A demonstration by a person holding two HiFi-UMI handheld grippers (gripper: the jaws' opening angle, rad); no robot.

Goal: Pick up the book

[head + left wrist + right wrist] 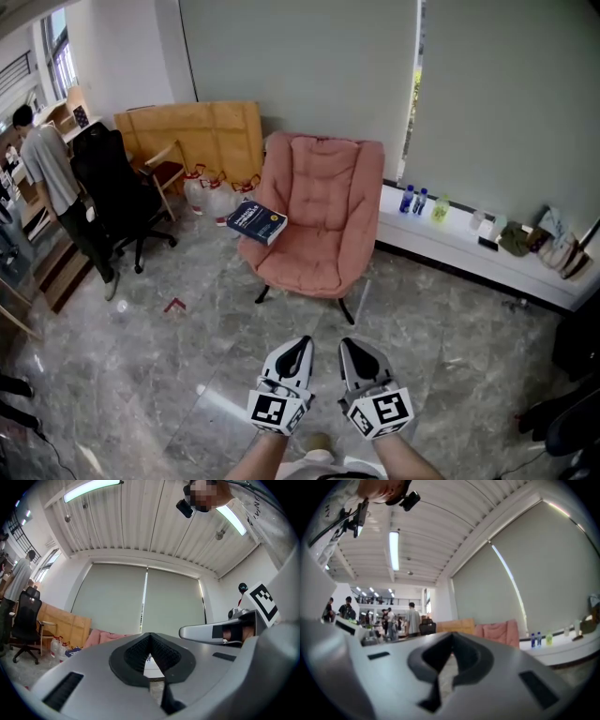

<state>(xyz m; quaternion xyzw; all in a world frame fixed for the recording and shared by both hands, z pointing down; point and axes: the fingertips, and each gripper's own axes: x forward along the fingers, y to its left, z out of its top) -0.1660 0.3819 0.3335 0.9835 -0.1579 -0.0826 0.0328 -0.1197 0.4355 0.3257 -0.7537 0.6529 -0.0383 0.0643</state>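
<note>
A dark blue book (256, 222) lies on the left armrest of a pink armchair (323, 216), in the middle of the head view. Both grippers hang side by side low in that view, well short of the chair, above the grey stone floor. My left gripper (298, 343) is shut with nothing in it, and so is my right gripper (352, 345). In the left gripper view the book (72, 652) and the armchair (101, 637) show small at lower left, past the meeting jaws. The right gripper view shows the armchair (499, 632) far off to the right.
A black office chair (117, 192) and a standing person (52, 169) are at the left. Cardboard sheets (202, 131) and water jugs (211, 192) stand behind the armchair. A white ledge (450, 246) with bottles (412, 200) runs along the right wall. A small red object (174, 304) lies on the floor.
</note>
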